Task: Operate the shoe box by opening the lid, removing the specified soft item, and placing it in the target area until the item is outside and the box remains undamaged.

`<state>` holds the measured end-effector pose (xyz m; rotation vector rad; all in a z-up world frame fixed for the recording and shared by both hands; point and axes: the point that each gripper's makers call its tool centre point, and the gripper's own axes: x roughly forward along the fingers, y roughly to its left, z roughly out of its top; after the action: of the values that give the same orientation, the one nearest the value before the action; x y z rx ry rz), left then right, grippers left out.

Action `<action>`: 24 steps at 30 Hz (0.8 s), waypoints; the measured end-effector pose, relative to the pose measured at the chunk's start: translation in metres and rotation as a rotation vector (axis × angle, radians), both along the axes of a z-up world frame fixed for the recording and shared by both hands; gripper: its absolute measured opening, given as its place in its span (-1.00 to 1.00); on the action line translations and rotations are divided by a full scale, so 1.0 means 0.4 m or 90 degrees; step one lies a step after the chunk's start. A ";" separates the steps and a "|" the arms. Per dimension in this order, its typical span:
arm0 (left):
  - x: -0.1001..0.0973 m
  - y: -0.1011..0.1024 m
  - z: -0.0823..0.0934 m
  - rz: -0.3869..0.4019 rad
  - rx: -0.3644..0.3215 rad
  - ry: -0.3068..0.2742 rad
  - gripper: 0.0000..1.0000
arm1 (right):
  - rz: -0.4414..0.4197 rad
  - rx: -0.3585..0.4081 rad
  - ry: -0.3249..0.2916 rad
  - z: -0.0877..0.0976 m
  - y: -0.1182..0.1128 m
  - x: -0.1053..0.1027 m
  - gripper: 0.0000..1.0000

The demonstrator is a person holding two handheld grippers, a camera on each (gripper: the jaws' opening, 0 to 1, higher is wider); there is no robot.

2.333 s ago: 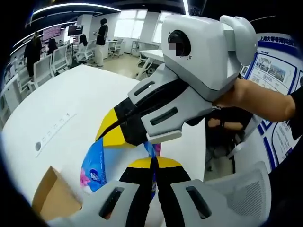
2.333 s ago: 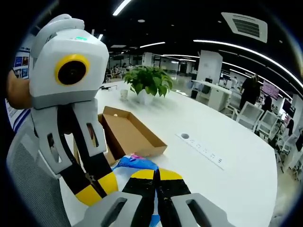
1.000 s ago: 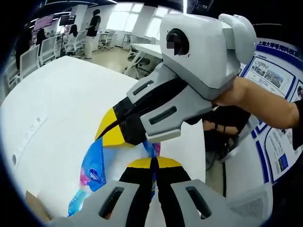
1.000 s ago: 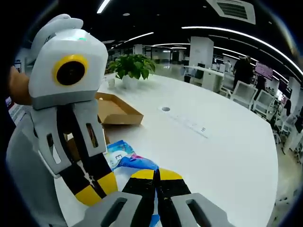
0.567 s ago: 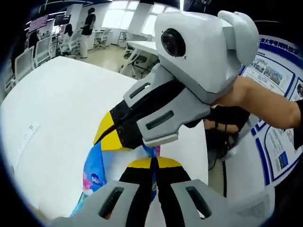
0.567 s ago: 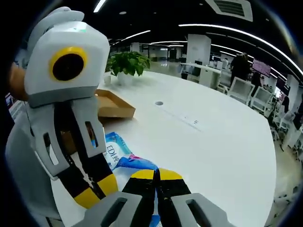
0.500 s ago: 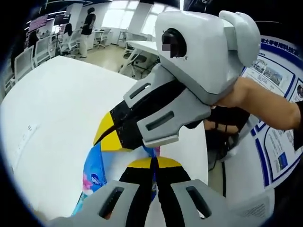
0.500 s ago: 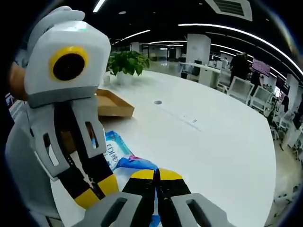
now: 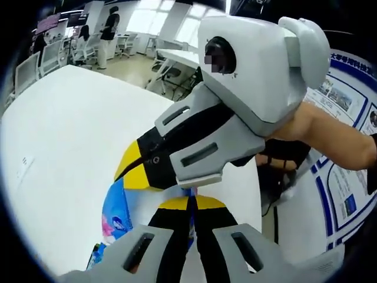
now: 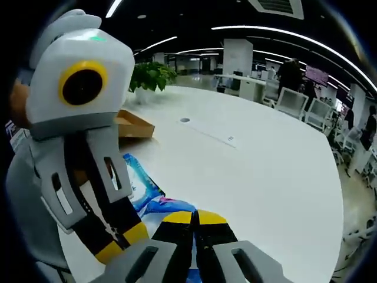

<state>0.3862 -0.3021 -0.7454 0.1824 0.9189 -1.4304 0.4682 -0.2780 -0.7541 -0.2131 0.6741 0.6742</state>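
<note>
Soft item extracted, placement pending.
We hold the blue soft pack (image 9: 118, 215) above the white tabletop (image 10: 253, 171), left gripper (image 9: 189, 203) and right gripper (image 10: 195, 217) both closed on it; the open shoe box (image 10: 134, 127) sits behind, seemingly intact.

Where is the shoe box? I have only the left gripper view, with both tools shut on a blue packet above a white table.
Observer: The right gripper view has the box on the table, behind the left tool and apart from the packet.
Operator: Anything beside it?
Observer: A potted plant stands beyond it.
Operator: Anything else on the tabletop?
Observer: A small round port is set into it, right of the box.
</note>
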 end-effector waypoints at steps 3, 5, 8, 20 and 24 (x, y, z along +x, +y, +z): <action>-0.003 0.002 -0.025 -0.005 0.008 0.007 -1.00 | -0.004 0.003 0.008 -0.024 -0.001 -0.006 -1.00; 0.000 0.002 -0.042 -0.006 0.015 0.007 -1.00 | -0.005 0.003 0.014 -0.041 -0.001 -0.007 -1.00; 0.000 0.010 -0.060 -0.004 0.021 0.012 -1.00 | -0.009 0.007 0.021 -0.057 0.001 -0.003 -1.00; 0.012 0.023 -0.092 -0.003 0.035 0.009 -1.00 | -0.017 0.013 0.033 -0.086 0.012 0.002 -1.00; 0.011 0.025 -0.094 -0.002 0.035 0.013 -1.00 | -0.017 0.012 0.036 -0.089 0.012 0.000 -1.00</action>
<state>0.3906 -0.2923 -0.7830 0.2114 0.9755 -1.4133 0.4681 -0.2733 -0.7895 -0.1677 0.7232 0.6620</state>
